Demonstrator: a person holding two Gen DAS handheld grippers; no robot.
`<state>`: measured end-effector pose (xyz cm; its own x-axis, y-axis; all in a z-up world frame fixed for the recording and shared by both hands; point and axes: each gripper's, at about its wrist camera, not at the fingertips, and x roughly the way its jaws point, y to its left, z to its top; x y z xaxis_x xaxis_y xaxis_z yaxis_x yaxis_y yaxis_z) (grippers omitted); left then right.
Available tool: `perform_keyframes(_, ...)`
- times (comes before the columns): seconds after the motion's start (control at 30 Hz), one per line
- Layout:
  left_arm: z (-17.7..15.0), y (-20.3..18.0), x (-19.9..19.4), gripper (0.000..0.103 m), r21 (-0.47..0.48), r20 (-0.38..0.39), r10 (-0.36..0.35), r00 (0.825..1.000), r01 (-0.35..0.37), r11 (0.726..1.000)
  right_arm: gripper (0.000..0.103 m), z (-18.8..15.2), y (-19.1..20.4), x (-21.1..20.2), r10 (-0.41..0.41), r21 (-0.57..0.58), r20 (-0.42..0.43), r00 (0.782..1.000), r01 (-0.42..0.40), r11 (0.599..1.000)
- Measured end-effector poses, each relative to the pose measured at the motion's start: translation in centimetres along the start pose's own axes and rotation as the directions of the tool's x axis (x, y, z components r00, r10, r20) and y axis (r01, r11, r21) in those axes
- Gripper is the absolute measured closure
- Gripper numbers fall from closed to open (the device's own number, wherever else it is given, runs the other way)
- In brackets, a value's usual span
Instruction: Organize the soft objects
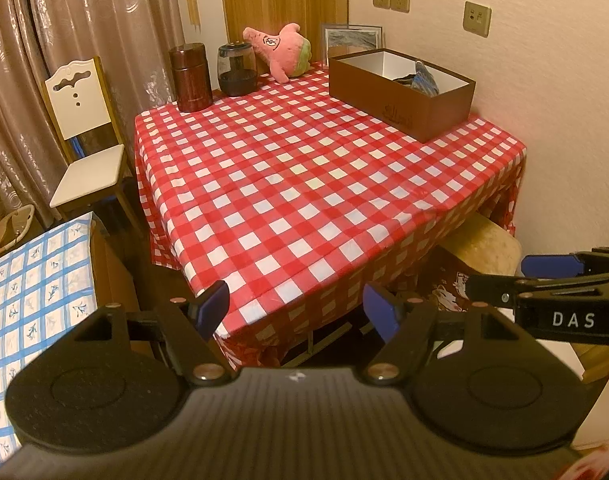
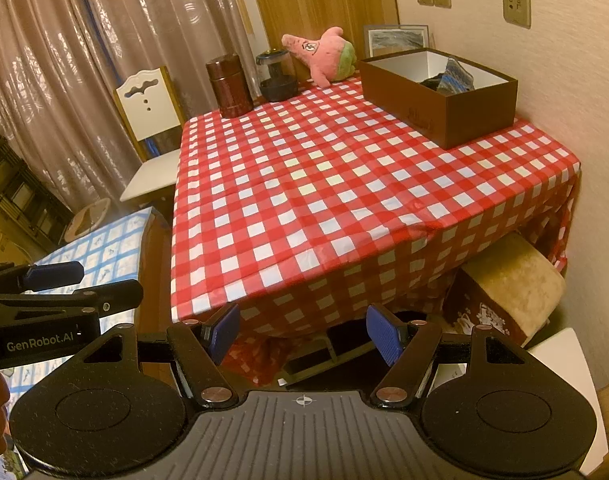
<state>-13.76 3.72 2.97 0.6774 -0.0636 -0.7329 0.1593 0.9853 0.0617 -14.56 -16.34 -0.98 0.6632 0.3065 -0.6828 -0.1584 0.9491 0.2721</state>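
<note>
My left gripper (image 1: 294, 306) and right gripper (image 2: 303, 332) both hang apart and empty short of the table (image 1: 304, 184); the pink plush toy (image 1: 282, 50) lies far ahead at the back edge, left of the box (image 1: 400, 92), roughly equally distant from each

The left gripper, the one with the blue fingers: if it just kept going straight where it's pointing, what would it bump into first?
Most likely the near edge of the red checked tablecloth, about where it folds over the table's corner. The left gripper is open and empty, with nothing visible in between, though depth is hard to judge here.
</note>
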Motion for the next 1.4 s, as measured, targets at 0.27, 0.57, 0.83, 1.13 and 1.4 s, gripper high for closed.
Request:
perform_keyframes(0.27,0.03,-0.01,0.01,0.031,0.0,0.0,0.0,1.0,0.0,1.0,0.033,-0.04,0.06,-0.02,0.0,0.0,0.0,1.0,0.0,1.0)
perform_keyframes(0.57,-0.09,-0.02,-0.01,0.031,0.001,0.001,0.0,1.0,0.0,1.0,0.033,-0.03,0.09,-0.01,-0.001,0.001,0.0,1.0,0.001,1.0)
perform_keyframes(0.83,-0.11,-0.02,0.04,0.031,0.0,0.001,0.0,1.0,0.0,1.0,0.033,-0.03,0.18,0.0,-0.002,0.002,0.001,1.0,0.002,1.0)
perform_keyframes(1.13,-0.13,-0.13,0.1,0.031,0.0,0.002,0.0,1.0,0.0,1.0,0.033,-0.03,0.15,-0.01,-0.003,0.001,0.001,1.0,0.003,1.0)
perform_keyframes(1.4,-0.12,-0.25,0.14,0.031,-0.001,0.003,0.001,1.0,-0.001,1.0,0.033,0.23,-0.12,0.07,-0.004,0.0,0.0,1.0,0.004,1.0)
